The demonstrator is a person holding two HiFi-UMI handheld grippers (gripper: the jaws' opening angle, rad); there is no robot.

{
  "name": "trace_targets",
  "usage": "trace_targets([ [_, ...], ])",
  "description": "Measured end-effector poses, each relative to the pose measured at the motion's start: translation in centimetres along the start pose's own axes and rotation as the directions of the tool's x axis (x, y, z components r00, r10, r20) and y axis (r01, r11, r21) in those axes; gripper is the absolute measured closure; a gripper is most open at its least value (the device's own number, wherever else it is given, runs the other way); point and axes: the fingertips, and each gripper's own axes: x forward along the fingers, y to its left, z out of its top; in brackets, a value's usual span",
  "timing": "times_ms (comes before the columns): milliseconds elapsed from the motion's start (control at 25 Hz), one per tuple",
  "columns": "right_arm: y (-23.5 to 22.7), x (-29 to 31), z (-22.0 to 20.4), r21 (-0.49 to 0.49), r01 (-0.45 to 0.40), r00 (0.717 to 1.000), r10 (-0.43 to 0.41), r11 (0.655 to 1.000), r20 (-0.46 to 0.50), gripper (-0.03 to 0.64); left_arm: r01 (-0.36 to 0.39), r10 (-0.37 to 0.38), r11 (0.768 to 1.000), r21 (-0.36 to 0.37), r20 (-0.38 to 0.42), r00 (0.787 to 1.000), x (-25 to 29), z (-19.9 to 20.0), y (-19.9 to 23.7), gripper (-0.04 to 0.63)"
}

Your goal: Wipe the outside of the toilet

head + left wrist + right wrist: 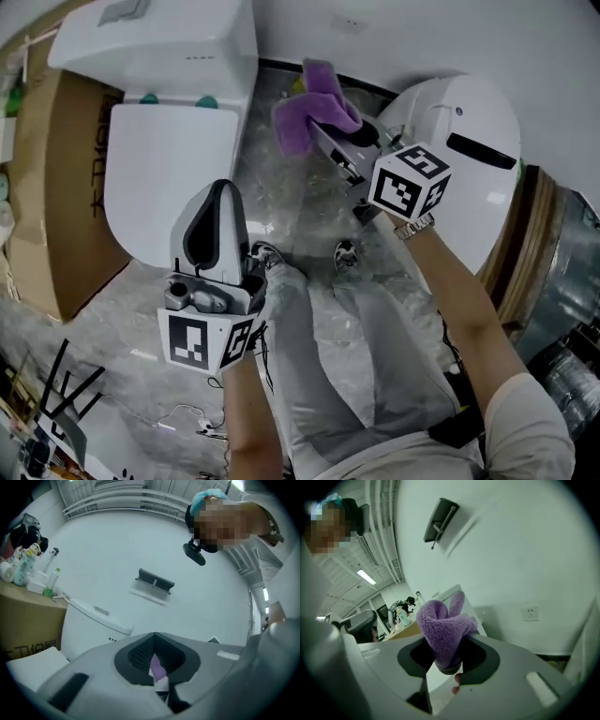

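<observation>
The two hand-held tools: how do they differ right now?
The right tool grips a purple cloth; the left tool holds nothing, jaws together. The right tool reaches further from the person; the left tool is nearer, by the toilet. Both carry a marker cube.

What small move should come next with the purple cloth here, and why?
Probably swing the right gripper leftward until the purple fleece cloth it clamps meets the side of the white ceramic toilet tank. The cloth hangs in the air beside the tank, touching nothing, so no wiping contact exists yet.
</observation>
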Motion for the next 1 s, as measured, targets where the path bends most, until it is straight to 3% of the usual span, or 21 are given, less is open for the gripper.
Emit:
trace_targets([
  [120,1.6,3.0,2.5,-0.066,-0.08,0.991,0.087,0.995,0.104,0.489,0.01,-0.01,1.0,0.015,0.011,1.0,1.4,-0.4,2.7,0.591],
  [360,1.3,6.6,3.0,-0.202,-0.148,0.965,0.186,0.968,0.185,0.489,-0.017,0.008,0.998,0.056,0.167,0.986,3.7,-1.2,5.1,0.591],
  [560,0.6,9.8,5.0,-0.312,-0.15,0.934,0.237,0.938,0.265,0.489,-0.028,0.014,0.994,0.103,0.14,0.99,6.3,-5.0,7.4,0.591],
  [880,3.2,8.4,7.0,-0.478,-0.139,0.858,0.346,0.867,0.379,0.489,-0.022,-0.012,0.99,0.14,0.241,0.971,3.9,-7.7,7.2,0.591],
  [1000,3.3,8.6,7.4,-0.5,-0.112,0.839,0.352,0.859,0.416,0.489,-0.073,0.035,0.989,0.128,0.277,0.96,2.5,-8.5,8.3,0.591],
])
